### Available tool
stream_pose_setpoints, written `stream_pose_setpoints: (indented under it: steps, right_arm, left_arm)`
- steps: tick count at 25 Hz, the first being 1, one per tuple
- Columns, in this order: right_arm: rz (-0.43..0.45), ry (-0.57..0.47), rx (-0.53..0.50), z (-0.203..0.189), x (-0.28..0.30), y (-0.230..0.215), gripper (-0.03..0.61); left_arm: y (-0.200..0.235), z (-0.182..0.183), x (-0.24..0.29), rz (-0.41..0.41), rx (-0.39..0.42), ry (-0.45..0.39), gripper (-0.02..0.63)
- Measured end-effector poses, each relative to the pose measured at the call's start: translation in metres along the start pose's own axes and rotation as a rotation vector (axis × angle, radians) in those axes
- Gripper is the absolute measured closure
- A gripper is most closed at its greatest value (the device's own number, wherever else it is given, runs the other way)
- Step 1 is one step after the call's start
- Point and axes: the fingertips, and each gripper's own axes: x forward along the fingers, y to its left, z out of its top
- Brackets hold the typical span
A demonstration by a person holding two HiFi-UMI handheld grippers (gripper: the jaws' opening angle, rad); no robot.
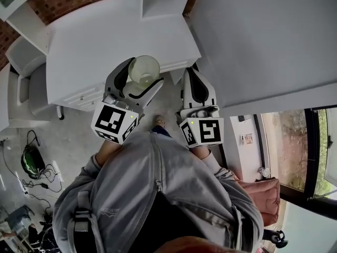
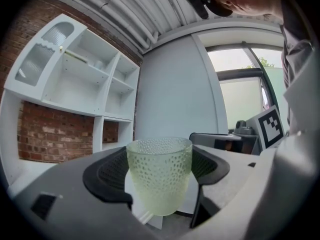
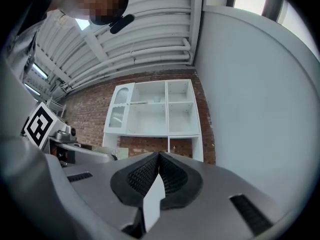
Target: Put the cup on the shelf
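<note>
The pale green dimpled glass cup (image 2: 159,174) stands upright between the jaws of the left gripper (image 1: 140,80), which are spread wide and clamp its sides. The right gripper (image 3: 159,171) is closed and holds nothing. The white open shelf unit (image 3: 165,109) is well ahead.

Home-like room: brick wall (image 2: 50,134), white shelf unit (image 3: 166,109), desk (image 1: 116,41) (loose cables (image 1: 39,175))

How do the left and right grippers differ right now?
Jaws: the left gripper has them wide apart; the right gripper has them shut together. Load: the left gripper grips a pale green dimpled cup; the right gripper holds nothing. Both carry marker cubes and face the shelf.
</note>
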Motion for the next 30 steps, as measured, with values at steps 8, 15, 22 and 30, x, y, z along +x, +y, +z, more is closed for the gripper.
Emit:
stream_pose_setpoints:
  steps: [8,15,22,30]
  right_arm:
    - [0.060,-0.003,0.012,-0.006,0.046,-0.057,0.551]
    - [0.102,-0.011,0.016,-0.012,0.072,-0.098,0.551]
    - [0.121,-0.008,0.040,-0.020,0.077,-0.116,0.551]
    - [0.105,0.007,0.054,-0.029,0.074,-0.124,0.551]
  left_arm:
    - [0.016,0.005,0.064,0.064,0.008,0.001,0.236]
    - [0.021,0.006,0.107,0.112,0.012,0.000,0.236]
    - [0.016,0.000,0.126,0.121,0.004,0.027,0.236]
    - [0.020,-0.006,0.131,0.130,0.000,0.043,0.236]
